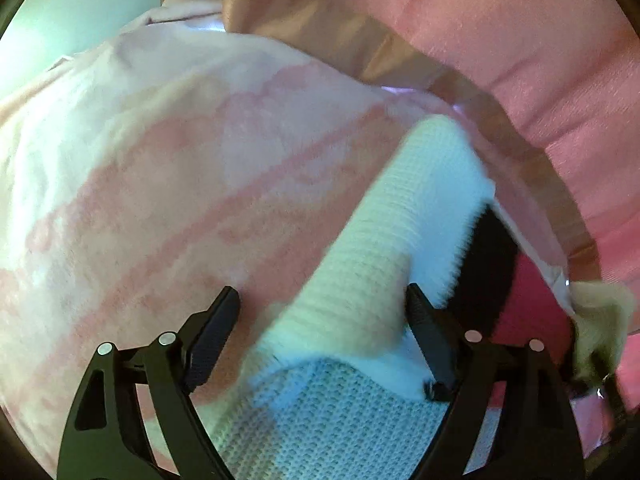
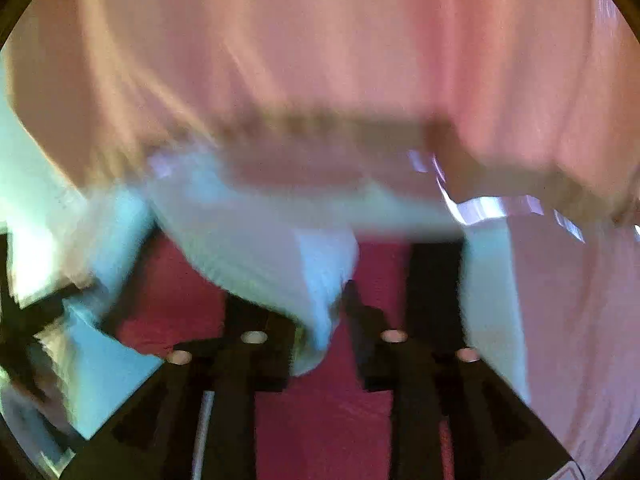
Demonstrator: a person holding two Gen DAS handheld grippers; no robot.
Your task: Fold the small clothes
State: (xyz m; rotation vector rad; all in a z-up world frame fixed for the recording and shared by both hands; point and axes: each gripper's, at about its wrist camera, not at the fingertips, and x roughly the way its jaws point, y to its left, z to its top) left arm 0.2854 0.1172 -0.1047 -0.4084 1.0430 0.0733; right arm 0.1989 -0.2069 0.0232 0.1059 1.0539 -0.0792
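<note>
White knit sock (image 1: 384, 240) – soft, light, floppy – lies between the parted left gripper (image 1: 322, 312); take its cuff. Right gripper (image 2: 320, 312) is blurred, apparently parted.

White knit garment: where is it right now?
In the left wrist view the white knit garment lies right of centre on the pink patterned blanket, running between the open left gripper fingers.

My left gripper (image 1: 322, 300) has its fingers (image 1: 424, 320) spread wide apart. My right gripper (image 2: 320, 320), badly blurred, shows its fingers (image 2: 360, 312) parted by a narrower gap, angled toward each other.
</note>
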